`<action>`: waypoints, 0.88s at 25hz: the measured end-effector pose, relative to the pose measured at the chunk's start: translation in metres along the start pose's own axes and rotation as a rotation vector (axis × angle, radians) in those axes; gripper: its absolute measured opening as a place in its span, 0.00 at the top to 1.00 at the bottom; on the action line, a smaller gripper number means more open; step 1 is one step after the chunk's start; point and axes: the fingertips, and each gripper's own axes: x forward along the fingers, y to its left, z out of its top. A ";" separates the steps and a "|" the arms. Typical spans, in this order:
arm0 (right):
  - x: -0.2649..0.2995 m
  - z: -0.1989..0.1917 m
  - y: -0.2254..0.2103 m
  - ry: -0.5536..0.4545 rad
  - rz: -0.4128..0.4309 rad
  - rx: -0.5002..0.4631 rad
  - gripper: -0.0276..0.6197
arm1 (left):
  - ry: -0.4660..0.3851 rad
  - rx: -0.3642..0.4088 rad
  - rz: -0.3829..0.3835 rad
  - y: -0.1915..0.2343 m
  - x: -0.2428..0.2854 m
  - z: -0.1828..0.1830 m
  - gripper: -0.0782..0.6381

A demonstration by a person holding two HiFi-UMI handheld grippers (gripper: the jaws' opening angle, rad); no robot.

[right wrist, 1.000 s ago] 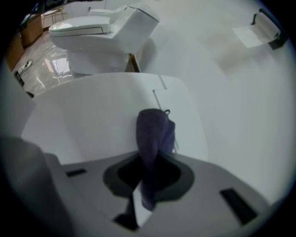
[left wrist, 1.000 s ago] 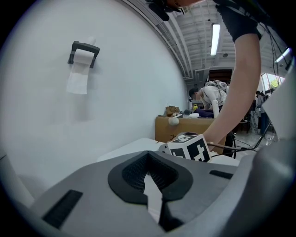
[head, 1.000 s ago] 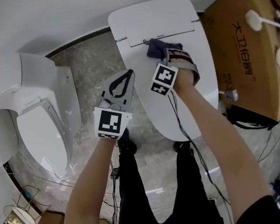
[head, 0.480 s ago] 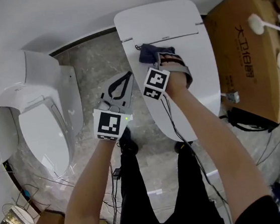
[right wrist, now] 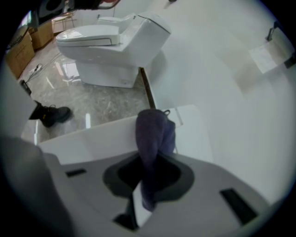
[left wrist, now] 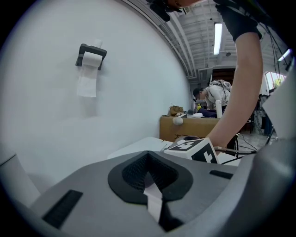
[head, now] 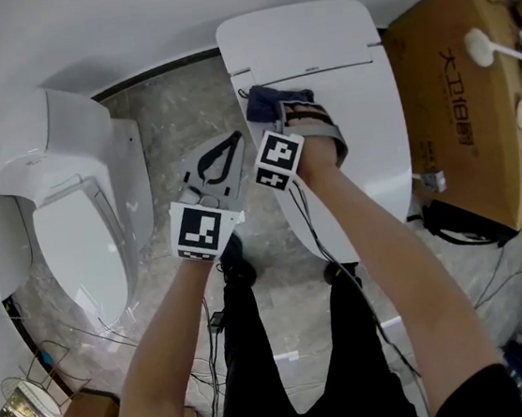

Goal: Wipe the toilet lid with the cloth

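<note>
The white toilet lid (head: 343,70) lies shut in the upper middle of the head view. A dark blue cloth (head: 265,101) rests on its left side, just below the hinge line. My right gripper (head: 292,114) is shut on that cloth and presses it onto the lid. In the right gripper view the cloth (right wrist: 152,132) hangs out from between the jaws over the lid (right wrist: 88,139). My left gripper (head: 227,150) hovers over the floor just left of the lid, shut and holding nothing. In its own view the left gripper (left wrist: 149,178) points at the wall.
A second white toilet (head: 62,199) stands at the left, with marble floor (head: 170,120) between the two. A cardboard box (head: 459,93) sits close against the lid's right side. A toilet paper holder (left wrist: 90,58) hangs on the wall. The person's shoe (right wrist: 48,114) is on the floor.
My right gripper has slid the cloth leftward along the lid near the hinge. The left gripper has stayed beside the lid, hardly moving.
</note>
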 end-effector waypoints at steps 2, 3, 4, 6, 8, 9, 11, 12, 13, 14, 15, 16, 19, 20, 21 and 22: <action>-0.001 0.005 0.003 -0.007 0.003 -0.005 0.85 | 0.001 0.001 0.002 0.001 -0.001 -0.001 0.87; -0.002 0.007 0.004 -0.012 0.005 -0.006 0.85 | 0.002 0.001 0.002 0.001 -0.002 -0.001 0.87; -0.003 0.010 0.006 -0.017 0.007 -0.008 0.85 | 0.005 0.001 0.001 0.001 -0.002 -0.002 0.87; -0.004 0.015 0.008 -0.026 0.013 -0.013 0.85 | 0.007 0.001 -0.001 0.000 -0.003 -0.003 0.87; -0.005 0.020 0.011 -0.036 0.019 -0.021 0.85 | 0.008 0.001 0.000 0.001 -0.004 -0.003 0.87; -0.006 0.023 0.013 -0.043 0.021 -0.024 0.85 | 0.010 0.001 0.001 0.001 -0.004 -0.003 0.87; -0.008 0.025 0.015 -0.058 0.021 -0.026 0.85 | 0.012 0.001 0.003 0.000 -0.005 -0.004 0.87; -0.009 0.026 0.016 -0.067 0.017 -0.024 0.85 | 0.012 0.001 0.002 0.000 -0.004 -0.003 0.87; -0.011 0.026 0.015 -0.077 0.010 -0.022 0.85 | 0.011 0.002 0.002 -0.001 -0.004 -0.003 0.87; -0.012 0.026 0.014 -0.087 0.001 -0.018 0.85 | 0.010 0.003 0.001 -0.001 -0.004 -0.003 0.87; -0.014 0.026 0.012 -0.097 -0.011 -0.013 0.85 | 0.009 0.004 0.001 -0.002 -0.003 -0.003 0.87; -0.016 0.024 0.009 -0.106 -0.022 -0.007 0.85 | 0.010 0.003 0.001 -0.002 -0.003 -0.004 0.87; -0.024 0.011 0.000 -0.119 -0.045 0.034 0.85 | 0.015 -0.006 -0.005 -0.008 0.001 -0.007 0.87; -0.028 0.003 -0.003 -0.120 -0.050 0.051 0.85 | 0.017 -0.007 -0.009 -0.011 0.002 -0.007 0.87; -0.030 -0.005 -0.006 -0.119 -0.057 0.064 0.85 | 0.019 -0.008 -0.013 -0.014 0.004 -0.007 0.87; -0.032 -0.014 -0.009 -0.115 -0.064 0.073 0.85 | 0.021 -0.007 -0.017 -0.017 0.006 -0.007 0.87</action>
